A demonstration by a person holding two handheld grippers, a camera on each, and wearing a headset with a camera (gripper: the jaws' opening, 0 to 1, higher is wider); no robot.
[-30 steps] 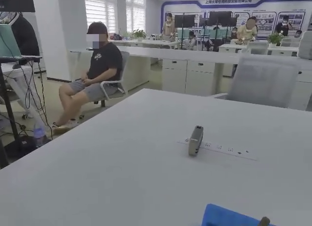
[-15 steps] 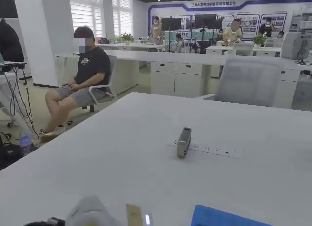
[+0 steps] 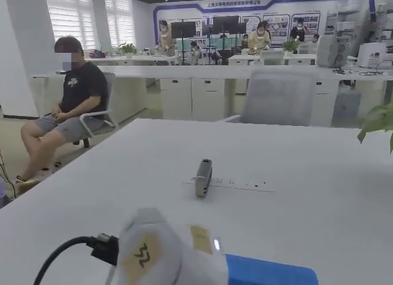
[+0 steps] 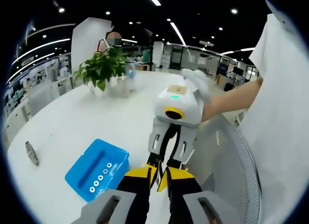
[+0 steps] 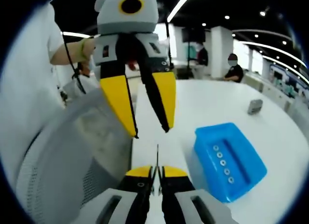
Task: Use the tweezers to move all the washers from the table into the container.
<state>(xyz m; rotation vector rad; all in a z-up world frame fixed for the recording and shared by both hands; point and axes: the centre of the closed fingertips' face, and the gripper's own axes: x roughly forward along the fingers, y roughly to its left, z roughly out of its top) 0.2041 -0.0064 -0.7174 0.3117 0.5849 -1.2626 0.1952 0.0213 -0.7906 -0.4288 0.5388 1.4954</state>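
Observation:
A blue tray point(image 4: 96, 168) lies on the white table point(image 4: 72, 122) with several washers point(image 4: 100, 177) in a row in its groove. It appears again as the blue tray point(image 5: 229, 161) with washers point(image 5: 222, 161), and its edge point(image 3: 270, 274) lies low in the head view. My right gripper point(image 5: 155, 173) is shut on thin metal tweezers point(image 5: 157, 159) that point forward. My left gripper point(image 5: 150, 132) faces it tip to tip from above, jaws a little apart and holding nothing. From its own camera, my left gripper point(image 4: 161, 176) meets my right gripper point(image 4: 164, 159). A gripper's white back point(image 3: 153, 254) sits beside the tray.
A small grey device point(image 3: 203, 177) stands by a recessed socket strip point(image 3: 230, 183) mid-table. A potted plant point(image 4: 104, 69) stands farther along the table. A mesh chair back point(image 5: 72, 151) and my white sleeve are close to the grippers. A seated person point(image 3: 67, 107) is off the table's left.
The head camera has swung right, so the scene has slid left. A gripper's white body with its cable has risen into the bottom of the head view, beside the blue tray.

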